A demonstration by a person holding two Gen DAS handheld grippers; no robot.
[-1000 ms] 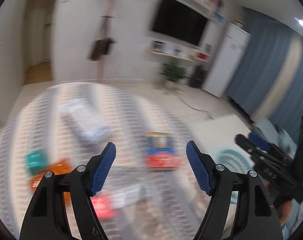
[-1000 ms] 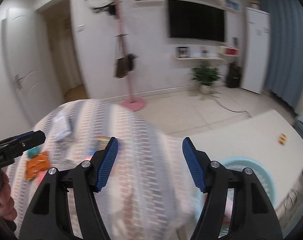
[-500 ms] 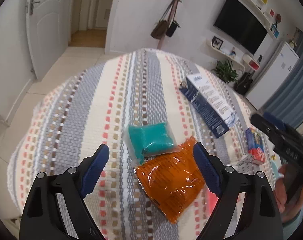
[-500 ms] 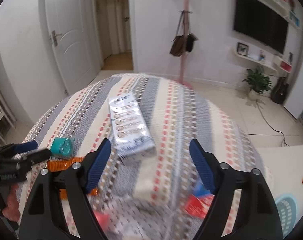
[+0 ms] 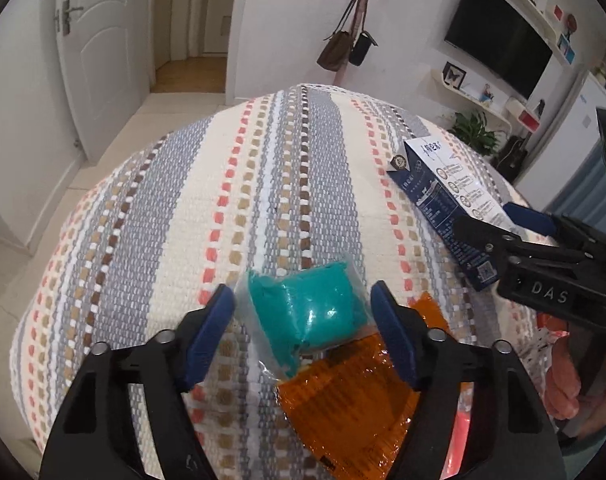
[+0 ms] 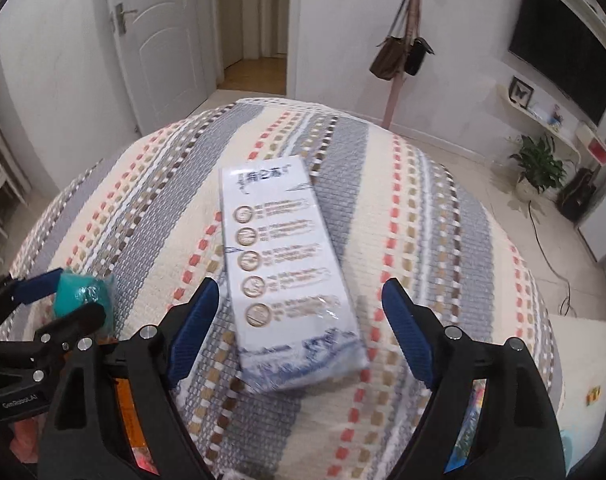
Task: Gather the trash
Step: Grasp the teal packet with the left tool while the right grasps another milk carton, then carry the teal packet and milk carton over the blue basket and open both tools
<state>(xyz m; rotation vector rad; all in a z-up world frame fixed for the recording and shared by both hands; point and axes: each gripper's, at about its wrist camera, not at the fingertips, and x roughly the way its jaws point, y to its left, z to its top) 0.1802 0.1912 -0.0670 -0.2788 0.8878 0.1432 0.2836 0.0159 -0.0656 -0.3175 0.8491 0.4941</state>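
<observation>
**Two grippers poised over litter on a striped cloth**

At the left of the table, the left gripper (image 5: 303,320) points steeply down with its blue pads on either side of a teal packet (image 5: 315,312) in clear wrap. Its jaws are closing, at a middling width, and the pads do not yet press on the packet: a gap shows on the left side and the right pad sits just beside the wrap. The teal packet lies on the striped cloth (image 5: 263,184), its near edge overlapping an orange packet (image 5: 351,408) that lies nearer the camera and slightly to the right.

Further right lies a long blue and white carton (image 6: 287,264), flat on the cloth, its length running from near to far. The right gripper (image 6: 299,328) hovers over the carton's near end with its jaws wide, a pad on each side and clear of the carton's edges. From the left wrist view this gripper appears at the right edge, black, with a hand (image 5: 575,384) on its handle.

Near the right gripper's handle, a red wrapper (image 5: 463,436) lies at the cloth's near edge, mostly hidden. Beyond the table stand a white door (image 6: 159,44), a pink coat stand with bags (image 6: 403,56), and a wall television (image 6: 567,48) at far right.
</observation>
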